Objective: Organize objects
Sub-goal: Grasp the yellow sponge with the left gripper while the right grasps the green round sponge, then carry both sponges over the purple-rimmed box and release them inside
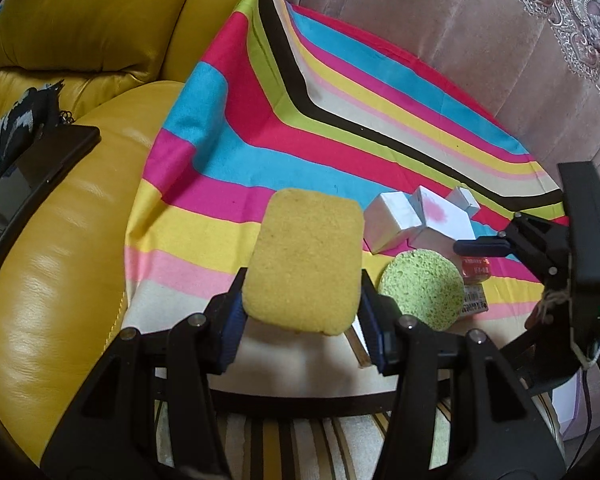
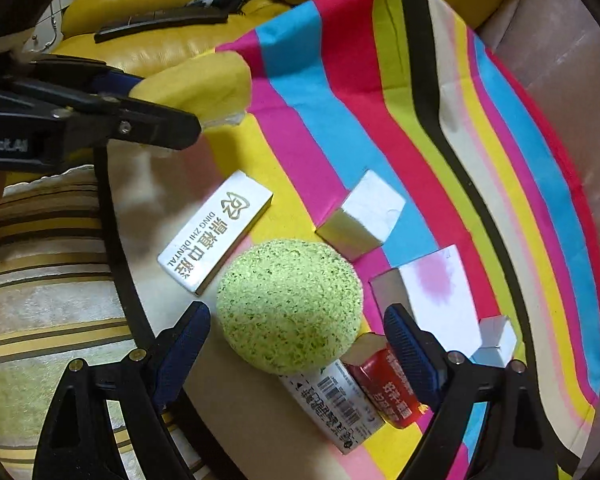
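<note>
yellow sponge [image 1: 306, 262]: porous foam, matt, fine-grained
green sponge [image 2: 288, 306]: coarse open-pored foam, rough, matt
striped cloth [image 1: 260, 128]: woven fabric, matt, lightly creased
dental box [image 2: 216, 232]: card with a silvery sheen, smooth
white boxes [image 2: 362, 214]: smooth card, faintly glossy
red carton [image 2: 384, 384]: glossy printed card
armchair [image 1: 72, 216]: yellow leather, glossy, smooth
left tongs [image 1: 300, 322]: matt black plastic, ribbed blue pads, metal rivets
right tongs [image 2: 296, 356]: same black plastic, ribbed blue pads
</note>
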Available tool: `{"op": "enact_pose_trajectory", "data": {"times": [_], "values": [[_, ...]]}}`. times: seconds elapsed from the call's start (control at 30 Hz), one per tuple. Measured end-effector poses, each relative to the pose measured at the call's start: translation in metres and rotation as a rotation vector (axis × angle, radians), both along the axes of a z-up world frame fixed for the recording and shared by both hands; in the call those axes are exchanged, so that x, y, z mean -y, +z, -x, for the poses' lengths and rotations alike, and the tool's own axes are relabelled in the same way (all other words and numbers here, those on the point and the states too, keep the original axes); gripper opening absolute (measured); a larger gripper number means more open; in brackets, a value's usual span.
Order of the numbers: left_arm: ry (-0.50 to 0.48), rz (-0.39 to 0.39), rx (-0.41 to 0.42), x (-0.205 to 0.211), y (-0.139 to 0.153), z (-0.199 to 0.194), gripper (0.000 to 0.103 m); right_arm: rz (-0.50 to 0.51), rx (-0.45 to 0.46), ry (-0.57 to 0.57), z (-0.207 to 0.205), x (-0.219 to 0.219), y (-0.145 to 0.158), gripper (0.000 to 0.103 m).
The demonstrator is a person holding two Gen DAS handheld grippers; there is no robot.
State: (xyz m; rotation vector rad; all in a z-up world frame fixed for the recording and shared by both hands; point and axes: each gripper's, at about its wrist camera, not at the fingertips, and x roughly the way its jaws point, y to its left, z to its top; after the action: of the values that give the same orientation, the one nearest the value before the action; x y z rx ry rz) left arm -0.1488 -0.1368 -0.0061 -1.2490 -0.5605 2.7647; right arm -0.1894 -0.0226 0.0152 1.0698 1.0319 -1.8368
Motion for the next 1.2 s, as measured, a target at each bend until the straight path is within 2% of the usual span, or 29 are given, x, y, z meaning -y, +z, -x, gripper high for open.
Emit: {"op": "enact_pose_trajectory", "data": {"times": [0.27, 0.37, 0.53, 0.7, 0.83, 0.9, 0.97, 1.2], "values": [[0.004, -0.012, 0.005, 0.002, -0.003, 0.001, 0.055, -0.007, 0.010, -0.014, 0.005, 0.003, -0.016, 0.088], [0.006, -0.010, 0.005, 0.002, -0.003, 0.001, 0.055, 0.026, 0.013, -0.032, 0.005, 0.002, -0.014, 0.081], [-0.002, -0.006, 0.000, -0.002, 0.000, 0.000, 0.055, 0.071, -0.025, -0.077, -0.004, -0.004, -0.005, 0.081], [-0.015, 0.002, -0.009, -0.009, 0.005, -0.003, 0.055, 0.180, -0.049, -0.203, -0.013, -0.021, 0.017, 0.081], [-0.037, 0.005, -0.013, -0.021, 0.009, -0.007, 0.055, 0.274, -0.061, -0.337, -0.025, -0.051, 0.033, 0.081], [-0.056, 0.007, -0.017, -0.031, 0.012, -0.009, 0.055, 0.305, -0.068, -0.398, -0.038, -0.064, 0.035, 0.081], [-0.085, 0.006, -0.019, -0.045, 0.015, -0.011, 0.055, 0.331, -0.067, -0.456, -0.028, -0.074, 0.036, 0.081], [-0.195, 0.025, -0.011, -0.100, 0.021, -0.013, 0.055, 0.407, -0.082, -0.651, -0.044, -0.132, 0.042, 0.081]]}}
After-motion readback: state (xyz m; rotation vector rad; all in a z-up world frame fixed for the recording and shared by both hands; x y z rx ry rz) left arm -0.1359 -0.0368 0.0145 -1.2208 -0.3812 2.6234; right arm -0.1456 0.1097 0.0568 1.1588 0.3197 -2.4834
